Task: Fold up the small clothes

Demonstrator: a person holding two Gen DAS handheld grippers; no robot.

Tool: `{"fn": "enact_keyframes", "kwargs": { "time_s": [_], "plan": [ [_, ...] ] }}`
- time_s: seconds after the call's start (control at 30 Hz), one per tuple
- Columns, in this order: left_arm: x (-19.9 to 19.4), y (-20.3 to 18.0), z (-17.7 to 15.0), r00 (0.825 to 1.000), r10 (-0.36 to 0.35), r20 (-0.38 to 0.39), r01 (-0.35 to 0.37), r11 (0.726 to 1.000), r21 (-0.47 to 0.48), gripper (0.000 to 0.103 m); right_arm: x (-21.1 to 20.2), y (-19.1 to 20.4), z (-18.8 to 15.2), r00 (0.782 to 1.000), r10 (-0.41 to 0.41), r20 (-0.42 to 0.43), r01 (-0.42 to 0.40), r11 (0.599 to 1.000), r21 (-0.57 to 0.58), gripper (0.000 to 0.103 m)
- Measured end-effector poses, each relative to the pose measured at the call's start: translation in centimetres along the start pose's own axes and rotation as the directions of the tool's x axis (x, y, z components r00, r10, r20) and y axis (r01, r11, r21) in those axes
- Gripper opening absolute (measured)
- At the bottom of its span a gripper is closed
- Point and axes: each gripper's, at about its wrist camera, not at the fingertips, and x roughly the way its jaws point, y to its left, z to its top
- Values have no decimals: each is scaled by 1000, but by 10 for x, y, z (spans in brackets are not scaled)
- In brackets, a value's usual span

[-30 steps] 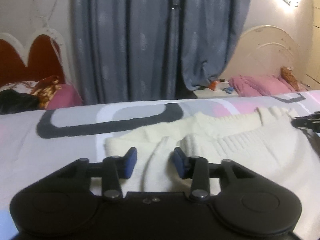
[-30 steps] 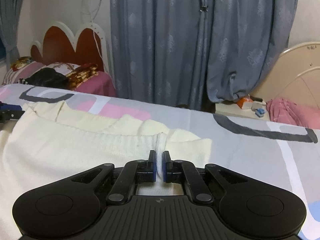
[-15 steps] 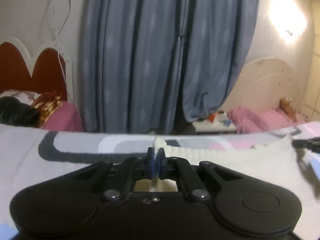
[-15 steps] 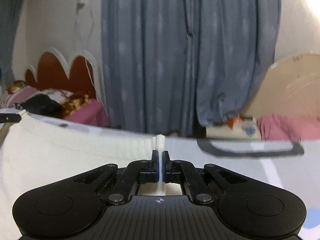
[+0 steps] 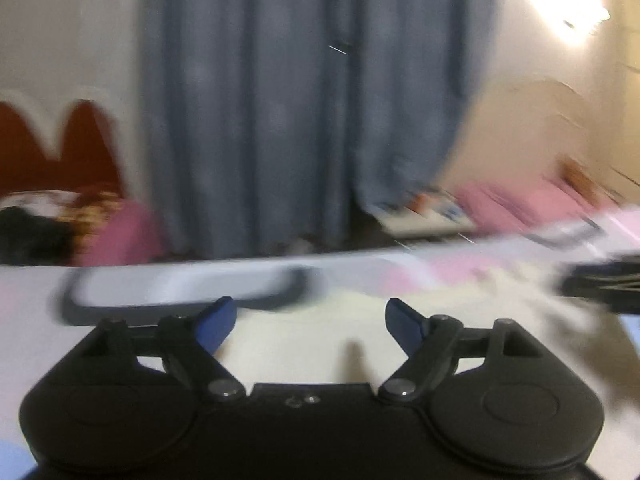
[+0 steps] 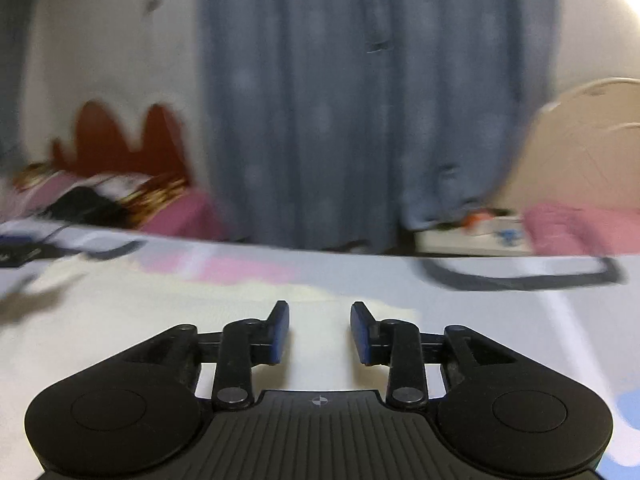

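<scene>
Both claws are letting go! The left claw (image 5: 310,326) is opening wide with nothing between its fingers, and the right claw (image 6: 320,332) is opening too, also empty. The one cream sweater (image 6: 168,320) lies flat on the bed (image 6: 520,320) beneath them. A fold looks just laid; blur hides how neat, so more folds probably remain.

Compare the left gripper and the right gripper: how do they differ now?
The left gripper has its jaws much wider apart than the right gripper. The left one's blue pads splay outward; the right one's stand nearly parallel. Both are opening, grip nothing, and hang over the cream sweater.
</scene>
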Motion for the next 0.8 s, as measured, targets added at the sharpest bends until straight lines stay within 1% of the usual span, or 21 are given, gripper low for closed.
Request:
{"fn": "enact_keyframes", "kwargs": {
  "time_s": [0.07, 0.1, 0.13, 0.17, 0.23, 0.27, 0.3, 0.33, 0.37, 0.4, 0.43, 0.47, 0.5, 0.53, 0.57, 0.67, 0.7, 0.73, 0.77, 0.8],
  "plan": [
    [12, -27, -1, 998, -47, -47, 49, 997, 51, 79, 14, 26, 3, 998, 58, -30, -59, 998, -33, 34],
    [17, -36, -5, 996, -53, -66, 58, 995, 79, 81, 22, 38, 3, 995, 81, -57, -83, 996, -42, 34],
    [22, -41, -12, 996, -33, -79, 41, 994, 103, 81, 29, 47, 2, 993, 92, -77, -96, 994, -56, 34],
    [24, -40, -17, 997, 2, -82, 7, 993, 115, 81, 34, 52, -1, 991, 95, -92, -101, 993, -67, 34],
    [19, -21, -29, 997, 56, -59, -50, 994, 93, 89, 35, 47, -4, 992, 77, -100, -86, 993, -86, 34],
    [14, -3, -33, 995, 86, -49, -83, 995, 62, 93, 31, 34, -5, 996, 16, -89, -22, 998, -67, 34],
    [10, 16, -38, 992, 115, -45, -114, 993, 27, 94, 27, 18, -8, 993, -76, -88, 72, 996, -44, 34],
    [7, 28, -40, 990, 129, -52, -129, 992, -8, 94, 25, 1, -11, 986, -137, -94, 136, 991, -11, 34],
    [6, 39, -39, 991, 115, -65, -118, 992, -48, 93, 21, -17, -15, 985, -139, -102, 143, 989, 33, 34],
    [2, 42, -37, 992, 109, -64, -114, 991, -70, 87, 16, -23, -15, 987, -121, -106, 127, 991, 44, 34],
    [-2, 40, -33, 990, 124, -60, -128, 990, -64, 83, 11, -21, -12, 986, -135, -98, 138, 990, 32, 34],
    [-9, 30, -29, 990, 133, -38, -134, 990, -38, 81, 2, -14, -10, 987, -142, -70, 144, 989, 25, 34],
    [-15, 16, -28, 994, 106, -8, -107, 994, -14, 86, -9, -4, -9, 993, -114, -28, 115, 993, 27, 34],
    [-21, 3, -27, 998, 65, 10, -65, 998, 8, 89, -17, 9, -9, 998, -69, 4, 69, 997, 22, 34],
    [-25, -13, -28, 999, 37, 14, -38, 999, 39, 90, -20, 25, -11, 999, -32, 6, 33, 999, -4, 34],
    [-23, -43, -39, 1000, 16, -25, -13, 994, 106, 90, -14, 62, -23, 999, 34, -41, -37, 997, -71, 34],
    [-19, -45, -46, 999, 29, -46, -23, 993, 117, 90, -8, 68, -28, 996, 31, -85, -38, 996, -79, 34],
    [-17, -40, -53, 997, 45, -65, -38, 994, 106, 90, -2, 69, -32, 996, 11, -93, -20, 996, -89, 34],
    [-19, -30, -57, 997, 37, -62, -33, 997, 71, 91, -3, 67, -35, 997, 1, -82, -9, 995, -99, 34],
    [-23, -17, -58, 998, 35, -58, -33, 999, 31, 91, -7, 61, -37, 997, -11, -82, 4, 997, -82, 34]
  ]
}}
